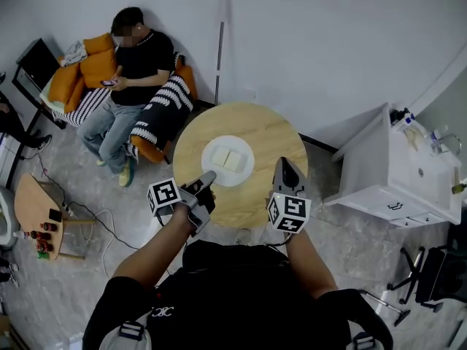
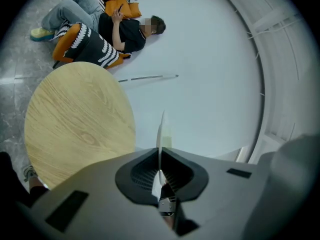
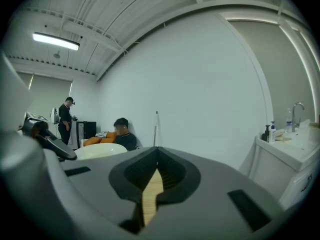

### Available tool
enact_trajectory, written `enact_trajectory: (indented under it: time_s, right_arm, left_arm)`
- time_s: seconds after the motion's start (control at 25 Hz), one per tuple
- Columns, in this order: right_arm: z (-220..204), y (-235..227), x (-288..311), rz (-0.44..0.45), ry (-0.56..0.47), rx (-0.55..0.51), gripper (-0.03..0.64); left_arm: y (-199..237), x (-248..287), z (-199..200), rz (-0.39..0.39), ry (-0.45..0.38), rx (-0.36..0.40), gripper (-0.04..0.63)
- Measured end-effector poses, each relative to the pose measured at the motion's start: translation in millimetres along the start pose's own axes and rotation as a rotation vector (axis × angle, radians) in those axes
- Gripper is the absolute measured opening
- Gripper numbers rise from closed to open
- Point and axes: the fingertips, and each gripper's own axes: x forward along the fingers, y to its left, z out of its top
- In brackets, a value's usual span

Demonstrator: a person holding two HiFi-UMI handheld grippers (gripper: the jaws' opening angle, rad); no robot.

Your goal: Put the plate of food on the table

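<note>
A white plate [image 1: 228,160] with two pale squares of food lies over the middle of the round wooden table [image 1: 255,122]; I cannot tell if it touches the top. My left gripper [image 1: 208,178] is shut on the plate's near-left rim. In the left gripper view the thin rim [image 2: 161,134] runs edge-on between the jaws of the left gripper [image 2: 160,170], beside the table [image 2: 75,119]. My right gripper [image 1: 286,168] hovers over the table's right side, apart from the plate. In its own view the right gripper [image 3: 156,176] is shut and holds nothing.
A person sits on an orange sofa [image 1: 131,64] beyond the table. A white sink cabinet [image 1: 394,173] stands to the right and a small wooden side table [image 1: 36,210] to the left. A pole [image 1: 220,49] leans on the wall. Another person [image 3: 65,121] stands far off.
</note>
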Motion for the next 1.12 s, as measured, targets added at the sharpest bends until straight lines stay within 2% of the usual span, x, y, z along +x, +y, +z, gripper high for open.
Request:
enact_trajectory:
  time_s: [0.48, 1.12]
  right_arm:
    - [-10, -13, 14, 0.006, 0.031, 0.005, 0.008]
    - [-11, 0, 56, -0.016, 0.053, 0.036, 0.008]
  left_arm:
    - [5, 20, 6, 0.014, -0.002, -0.016, 0.019]
    - [9, 33, 42, 0.023, 0.048, -0.026, 0.020]
